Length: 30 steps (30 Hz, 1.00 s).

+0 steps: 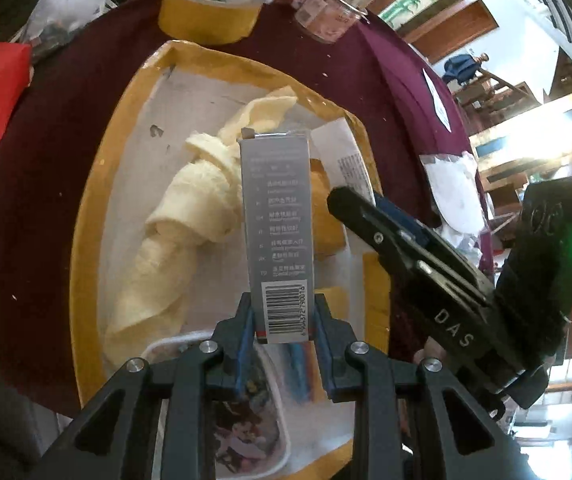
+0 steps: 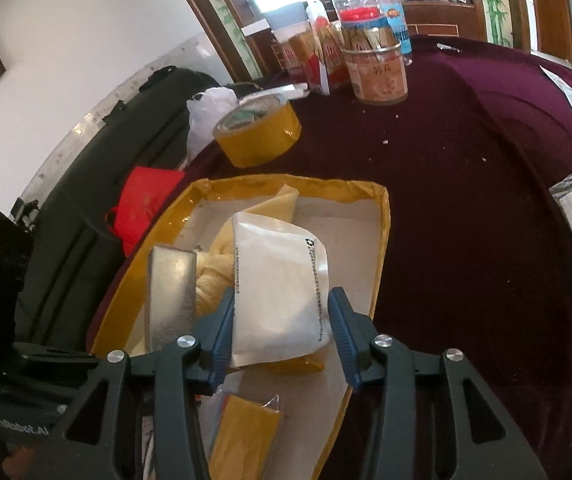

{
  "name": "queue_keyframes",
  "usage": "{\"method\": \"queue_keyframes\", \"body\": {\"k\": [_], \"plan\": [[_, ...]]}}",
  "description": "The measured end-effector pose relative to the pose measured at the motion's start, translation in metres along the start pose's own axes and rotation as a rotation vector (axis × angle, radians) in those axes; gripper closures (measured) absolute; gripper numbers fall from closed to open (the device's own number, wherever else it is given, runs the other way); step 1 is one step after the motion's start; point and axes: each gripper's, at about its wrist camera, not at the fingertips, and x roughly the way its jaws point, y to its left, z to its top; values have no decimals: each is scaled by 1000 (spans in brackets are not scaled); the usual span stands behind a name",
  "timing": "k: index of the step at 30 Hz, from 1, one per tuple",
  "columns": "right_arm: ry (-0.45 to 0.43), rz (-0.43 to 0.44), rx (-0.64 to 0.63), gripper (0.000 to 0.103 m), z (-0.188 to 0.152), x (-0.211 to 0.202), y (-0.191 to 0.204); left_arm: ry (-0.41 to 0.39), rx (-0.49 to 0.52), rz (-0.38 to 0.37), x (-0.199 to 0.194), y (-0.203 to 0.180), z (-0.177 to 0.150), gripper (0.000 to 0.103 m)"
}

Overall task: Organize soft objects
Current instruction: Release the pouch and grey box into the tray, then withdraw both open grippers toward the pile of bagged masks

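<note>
The left gripper point(image 1: 284, 316) pinches the barcode end of a slim grey carton point(image 1: 276, 216), its blue pads closed on the two narrow sides so the box stands up and away from the camera, poised over the yellow-rimmed tray point(image 1: 86, 216); gripping it by one end looks meant to leave the far end free to go down into the tray first. In the tray at about 9 o'clock from the carton lies a knotted pale yellow cloth point(image 1: 178, 220), already gathered with the other soft things. The right gripper point(image 2: 282, 332) hangs over the same tray point(image 2: 383, 216) with a flat white sealed pouch point(image 2: 282, 284) between its jaws. The left pad touches the pouch's edge, while a clear gap shows at the right pad, so the jaws stand partly open and the pouch seems released, or nearly so, resting on the tray's contents. The grey carton point(image 2: 172, 296) rises at 9 o'clock from the pouch. A roll of yellow tape point(image 2: 258, 132) sits at 12 o'clock beyond the tray on the maroon tablecloth point(image 2: 465, 200), with a snack jar point(image 2: 377, 72) further back.
</note>
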Motion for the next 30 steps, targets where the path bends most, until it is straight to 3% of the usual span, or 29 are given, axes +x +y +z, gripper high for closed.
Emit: {"method": "queue_keyframes", "body": {"k": [2, 5, 8, 10, 18, 20, 24, 30], "plan": [[-11, 11, 1, 56, -1, -1, -1, -16, -5, 17, 0, 2, 0, 69], [-24, 29, -5, 50, -2, -5, -1, -45, -21, 30, -2, 6, -2, 44], [-54, 56, -11, 41, -5, -17, -2, -107, -29, 29, -7, 8, -9, 32], [-82, 76, -20, 37, -8, -29, -4, -142, -36, 27, -10, 7, -18, 30], [-138, 146, -31, 23, -20, -78, -22, -296, -25, 134, -28, -16, -53, 15], [-133, 153, -17, 21, -25, -85, -30, -356, -32, 237, -31, -25, -66, 15], [-127, 130, -18, 21, -42, -101, -44, -464, 42, 352, -30, -49, -84, 15], [-163, 70, 4, 21, -65, -126, -67, -484, 84, 302, -27, -76, -106, 15]]}}
